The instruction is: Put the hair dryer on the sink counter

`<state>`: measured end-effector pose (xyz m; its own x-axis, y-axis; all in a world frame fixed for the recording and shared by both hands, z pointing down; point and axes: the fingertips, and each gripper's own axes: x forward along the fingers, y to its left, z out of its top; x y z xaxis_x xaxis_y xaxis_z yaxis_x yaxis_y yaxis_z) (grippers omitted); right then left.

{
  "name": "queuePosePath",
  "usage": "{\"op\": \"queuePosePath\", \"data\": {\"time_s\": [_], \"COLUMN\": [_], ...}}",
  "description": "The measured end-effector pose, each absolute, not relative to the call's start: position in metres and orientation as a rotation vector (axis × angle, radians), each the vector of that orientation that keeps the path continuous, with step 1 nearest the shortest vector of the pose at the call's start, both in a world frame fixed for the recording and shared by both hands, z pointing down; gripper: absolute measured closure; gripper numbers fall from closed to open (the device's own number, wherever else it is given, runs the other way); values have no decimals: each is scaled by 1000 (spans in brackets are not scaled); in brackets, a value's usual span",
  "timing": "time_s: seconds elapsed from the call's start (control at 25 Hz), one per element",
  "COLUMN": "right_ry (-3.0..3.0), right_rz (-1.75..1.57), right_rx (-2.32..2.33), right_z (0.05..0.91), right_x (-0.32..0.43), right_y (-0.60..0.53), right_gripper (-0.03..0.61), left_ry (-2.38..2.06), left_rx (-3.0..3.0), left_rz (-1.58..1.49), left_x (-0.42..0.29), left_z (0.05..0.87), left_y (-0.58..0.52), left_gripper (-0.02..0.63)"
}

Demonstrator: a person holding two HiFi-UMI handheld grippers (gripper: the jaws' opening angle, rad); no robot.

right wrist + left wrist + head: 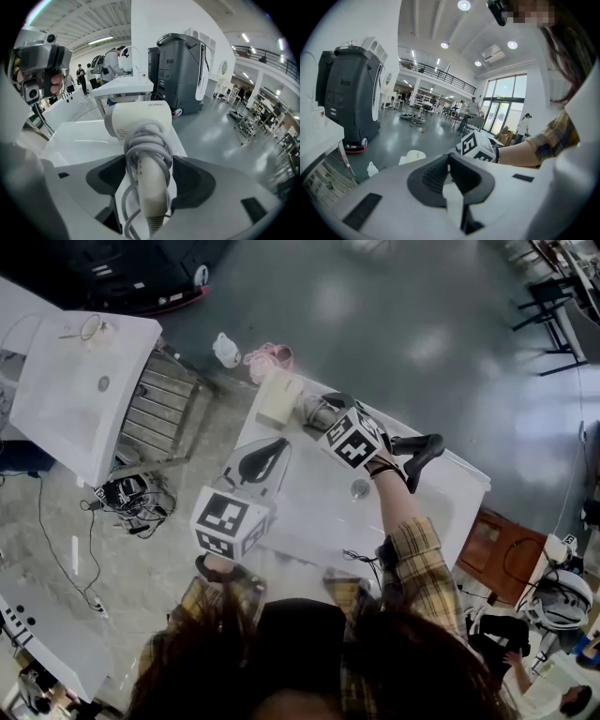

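The white hair dryer (139,123) has its grey cord wound round the handle. My right gripper (151,171) is shut on that handle. In the head view the hair dryer (279,399) hangs over the far corner of the white sink counter (309,517), held by the right gripper (319,412). The counter has a round drain (360,488) and a black faucet (418,452). My left gripper (265,455) hovers over the counter's left edge. In the left gripper view its pads (436,174) meet, and the left gripper (450,161) holds nothing.
A second white sink unit (84,381) and a slatted metal rack (159,411) stand to the left, with cables (131,495) on the floor. A pink cord (268,357) lies beyond the counter. A brown cabinet (497,555) is on the right. A tall dark machine (180,70) stands behind.
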<state>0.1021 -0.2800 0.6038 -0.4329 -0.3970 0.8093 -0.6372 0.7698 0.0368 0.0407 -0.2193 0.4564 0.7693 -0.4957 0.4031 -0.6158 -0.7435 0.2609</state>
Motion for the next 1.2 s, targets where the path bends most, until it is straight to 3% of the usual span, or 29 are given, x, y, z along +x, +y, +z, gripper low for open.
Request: {"op": "queuePosePath", "data": {"time_s": [0.84, 0.96, 1.16, 1.2], "right_ry": [-2291, -2396, -2549, -2578], "right_rz": [249, 276, 288, 272], "right_rx": [1151, 1254, 1365, 1383], "right_z": [479, 441, 383, 371], "right_x": [94, 94, 96, 96], "right_y": [-276, -273, -263, -260], "right_gripper": [265, 321, 347, 385], "left_ry": [-847, -854, -848, -844], "left_rx": [2724, 2746, 2774, 2780], "left_rz": [329, 302, 262, 256], "left_x": [47, 47, 50, 52], "left_z": [398, 385, 369, 367], "left_y": [-228, -232, -235, -235], "left_gripper": [588, 588, 588, 588]}}
